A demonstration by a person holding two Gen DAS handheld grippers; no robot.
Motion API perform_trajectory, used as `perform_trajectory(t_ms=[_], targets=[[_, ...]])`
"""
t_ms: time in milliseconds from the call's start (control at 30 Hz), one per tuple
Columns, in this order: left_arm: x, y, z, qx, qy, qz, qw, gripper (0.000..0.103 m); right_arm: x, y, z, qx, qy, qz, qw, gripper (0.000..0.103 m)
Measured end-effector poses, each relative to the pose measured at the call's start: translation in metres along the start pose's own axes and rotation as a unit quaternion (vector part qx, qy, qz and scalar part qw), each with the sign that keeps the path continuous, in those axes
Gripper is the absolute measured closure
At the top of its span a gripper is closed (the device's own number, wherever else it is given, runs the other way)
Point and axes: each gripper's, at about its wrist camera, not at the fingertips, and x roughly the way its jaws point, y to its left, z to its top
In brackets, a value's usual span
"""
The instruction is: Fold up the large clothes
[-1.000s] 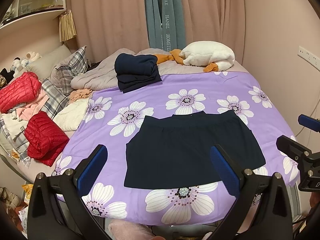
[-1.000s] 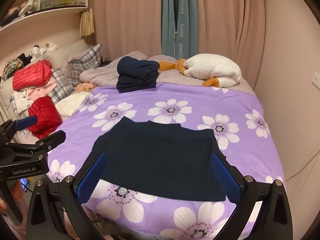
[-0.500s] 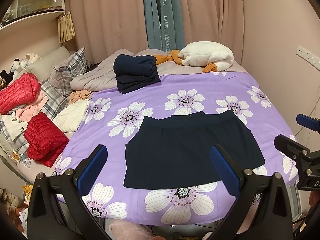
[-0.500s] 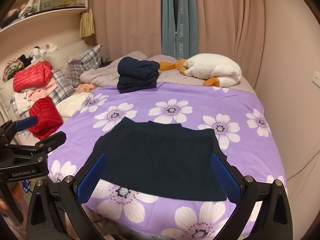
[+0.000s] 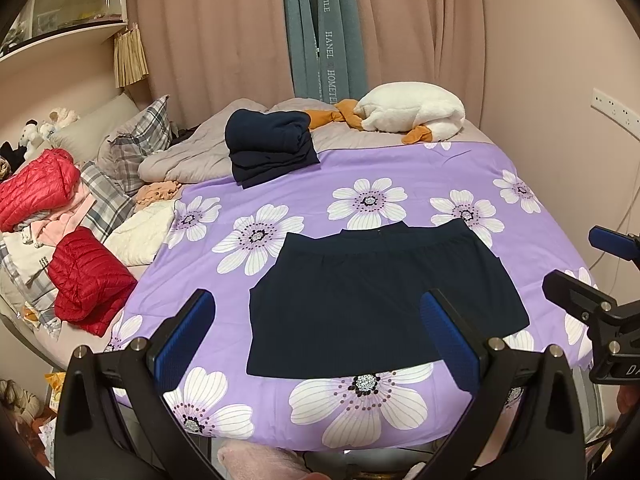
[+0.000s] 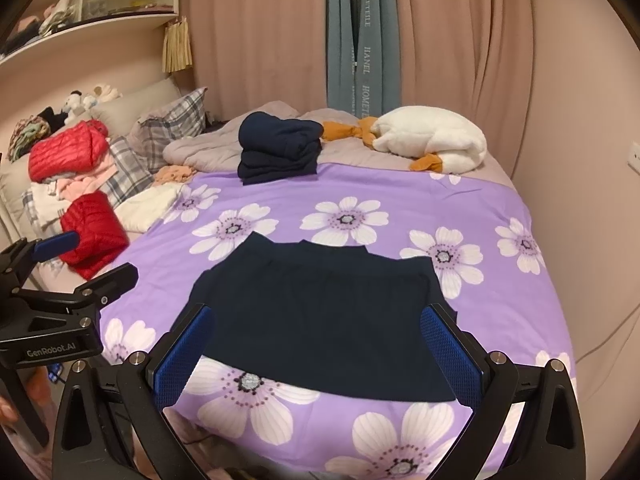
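Currently the navy garment (image 5: 376, 296) is lying spread flat on the purple flowered bedspread (image 5: 400, 176), near the foot edge of the bed, its gathered band toward the far side and its straight hem toward the person. It looks like a skirt, though I cannot say for certain.

Both tools are hovering above the near edge of the bed, clear of the cloth. The left gripper (image 5: 316, 336) is standing with its jaws spread wide and nothing between the blue pads (image 5: 182, 340). The right gripper (image 6: 316, 348) is likewise gaping and holding nothing.

Handling, as a judgement: the fabric is reading thin, soft and light, with no stiffness of its own. It will probably drape and sag from any single pinch, and may slide on the smooth bedspread if dragged. The two near hem corners look like the sensible holds, one per gripper, so the hem can be carried over toward the band. Pinching too deep risks catching the bedspread along with it.

A folded navy stack (image 5: 270, 148) is sitting at the far side of the bedspread, well apart from the spread garment.

Writing: the grey-blue curtain strip (image 5: 328, 40) is showing "HOMETEILE" and what reads as "HANEL". In the right wrist view the left tool's body is bearing "GenRobot.AI". In the left wrist view the right tool shows only a cut-off fragment of lettering, unreadable.
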Motion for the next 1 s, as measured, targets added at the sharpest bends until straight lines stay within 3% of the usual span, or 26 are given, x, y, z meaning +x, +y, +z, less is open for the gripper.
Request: perform_trajectory(t_ms=[1000], targets=[[0.0008, 0.0039, -0.0002, -0.005, 0.001, 0.0, 1.0, 0.0, 0.0002, 0.0032, -0.0009, 0.001, 0.0, 0.003, 1.0, 0.001]])
